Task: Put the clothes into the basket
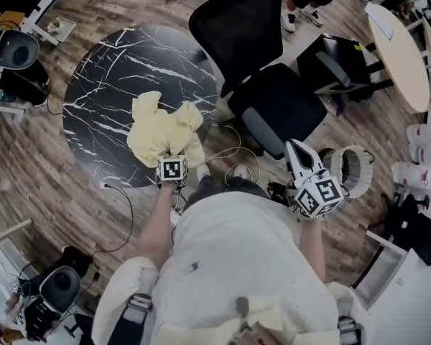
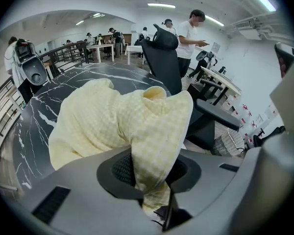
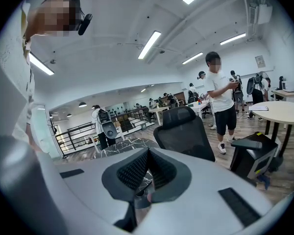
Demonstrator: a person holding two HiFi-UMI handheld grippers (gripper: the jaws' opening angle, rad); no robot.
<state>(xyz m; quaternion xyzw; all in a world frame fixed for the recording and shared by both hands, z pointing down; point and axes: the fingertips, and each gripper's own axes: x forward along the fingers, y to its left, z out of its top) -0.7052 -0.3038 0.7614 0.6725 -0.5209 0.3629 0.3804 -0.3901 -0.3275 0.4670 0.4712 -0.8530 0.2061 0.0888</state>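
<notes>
A pale yellow checked garment (image 1: 158,128) lies bunched on the near edge of a round black marble table (image 1: 115,70). My left gripper (image 1: 174,155) points steeply down at its near side and is shut on a fold of the garment (image 2: 122,121), which hangs down between the pads (image 2: 123,166). A white wicker basket (image 1: 353,169) stands on the floor to the right, and is also seen low at the right (image 2: 230,142). Beside it, my right gripper (image 1: 294,149) is held nearly level. Its jaws (image 3: 147,165) are shut with nothing between them.
A black office chair (image 1: 266,70) stands between the table and the basket. Cables (image 1: 230,153) lie on the wooden floor by my feet. A round wooden table (image 1: 399,49) is at the far right. A person (image 3: 220,97) stands behind the chair, and others are further back.
</notes>
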